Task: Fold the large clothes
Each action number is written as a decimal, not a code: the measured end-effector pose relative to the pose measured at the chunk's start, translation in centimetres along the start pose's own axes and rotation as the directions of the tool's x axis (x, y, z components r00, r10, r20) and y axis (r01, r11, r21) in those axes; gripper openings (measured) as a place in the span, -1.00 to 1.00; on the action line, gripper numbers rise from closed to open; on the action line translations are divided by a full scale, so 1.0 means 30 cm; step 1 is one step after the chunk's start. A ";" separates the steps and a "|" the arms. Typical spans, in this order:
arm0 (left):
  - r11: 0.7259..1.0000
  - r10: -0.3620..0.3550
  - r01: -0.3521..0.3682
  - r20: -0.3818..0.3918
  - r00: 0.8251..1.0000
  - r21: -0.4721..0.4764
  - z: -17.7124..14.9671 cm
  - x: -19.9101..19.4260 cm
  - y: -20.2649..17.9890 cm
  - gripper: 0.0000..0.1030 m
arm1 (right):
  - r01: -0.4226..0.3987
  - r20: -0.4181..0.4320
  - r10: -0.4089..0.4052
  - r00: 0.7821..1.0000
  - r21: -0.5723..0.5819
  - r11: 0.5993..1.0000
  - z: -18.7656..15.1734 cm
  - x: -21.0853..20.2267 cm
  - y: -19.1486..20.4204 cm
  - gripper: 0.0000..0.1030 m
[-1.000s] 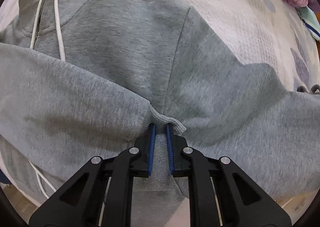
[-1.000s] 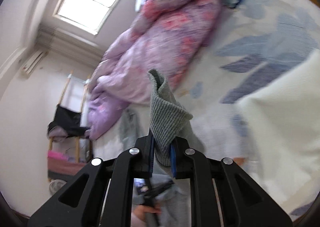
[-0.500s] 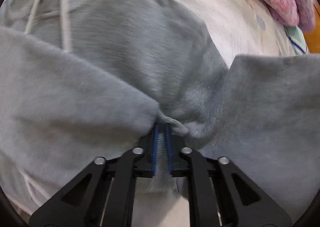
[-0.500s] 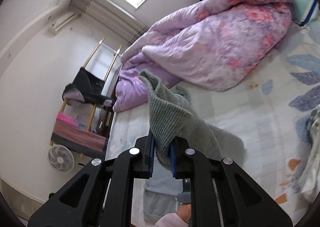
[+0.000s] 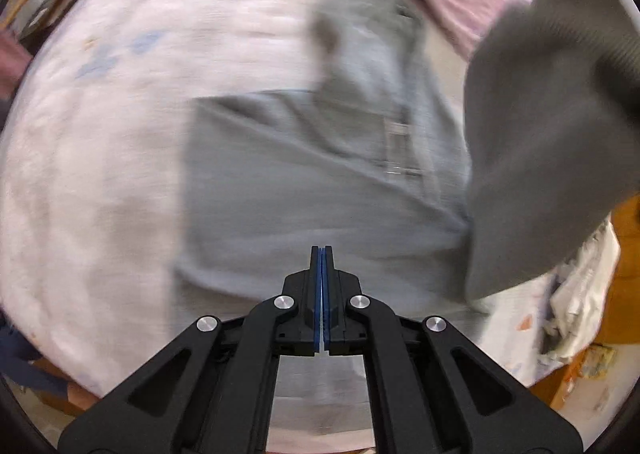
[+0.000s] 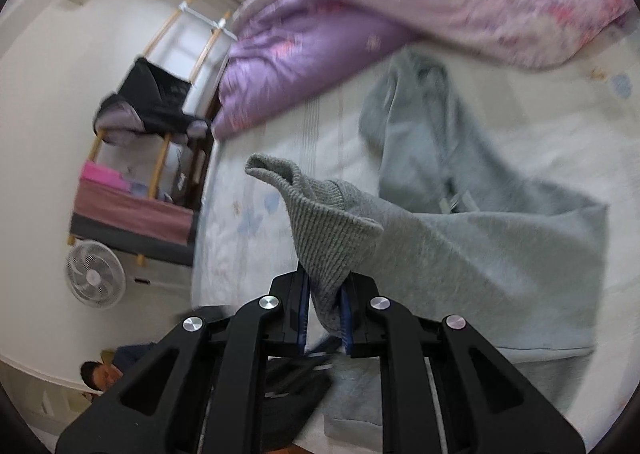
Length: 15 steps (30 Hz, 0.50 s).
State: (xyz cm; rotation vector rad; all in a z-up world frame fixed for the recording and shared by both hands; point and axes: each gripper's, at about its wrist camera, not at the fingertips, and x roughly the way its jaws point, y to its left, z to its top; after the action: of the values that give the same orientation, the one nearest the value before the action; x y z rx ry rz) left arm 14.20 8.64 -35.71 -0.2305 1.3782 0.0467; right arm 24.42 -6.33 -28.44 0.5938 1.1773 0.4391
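A grey hoodie (image 5: 300, 182) lies spread on the white bed sheet (image 5: 100, 154), blurred in the left wrist view. My left gripper (image 5: 322, 250) hovers above its lower part, shut, with nothing between the blue pads. One sleeve (image 5: 540, 158) is lifted and hangs at the right of that view. In the right wrist view my right gripper (image 6: 325, 288) is shut on that sleeve's ribbed cuff (image 6: 320, 222), which stands up out of the jaws. The hoodie's body (image 6: 500, 246) and hood stretch away behind it.
A purple and pink quilt (image 6: 400, 14) is bunched along the far side of the bed. Beyond the bed's left edge stand a white fan (image 6: 94, 274) and a rack with dark clothes (image 6: 156, 102). A person (image 6: 100, 374) shows at lower left. Crumpled laundry (image 5: 572, 314) lies by the orange bed frame.
My left gripper let go of the cuff it held, shut empty and rose, so the hoodie looks farther below. My right gripper swung across the bed with its cuff, over the hoodie.
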 end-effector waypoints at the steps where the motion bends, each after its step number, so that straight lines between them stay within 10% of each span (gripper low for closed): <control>1: 1.000 0.022 -0.022 -0.005 1.000 -0.014 -0.003 0.001 0.047 -0.98 | 0.016 -0.015 -0.016 1.000 -0.012 1.000 -0.016 0.045 0.019 -0.77; 6: 0.988 0.099 -0.109 -0.089 0.991 -0.113 -0.066 0.076 0.326 -0.99 | 0.074 -0.154 -0.080 0.985 -0.041 0.996 -0.125 0.379 -0.005 -0.73; 10: 0.974 0.113 -0.140 -0.157 0.981 -0.177 -0.139 0.148 0.447 -0.95 | 0.068 -0.416 -0.081 0.906 -0.046 0.997 -0.241 0.663 -0.038 0.32; 15: 0.969 0.098 -0.138 -0.196 0.976 -0.205 -0.171 0.179 0.460 -0.60 | 0.037 -0.448 -0.055 0.892 -0.048 0.998 -0.277 0.648 -0.062 0.56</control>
State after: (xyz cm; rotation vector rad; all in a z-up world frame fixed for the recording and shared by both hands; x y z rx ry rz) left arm 7.97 20.60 -43.71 -0.3416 1.5721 0.2833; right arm 22.99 5.72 -45.85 0.4395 1.6190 0.5769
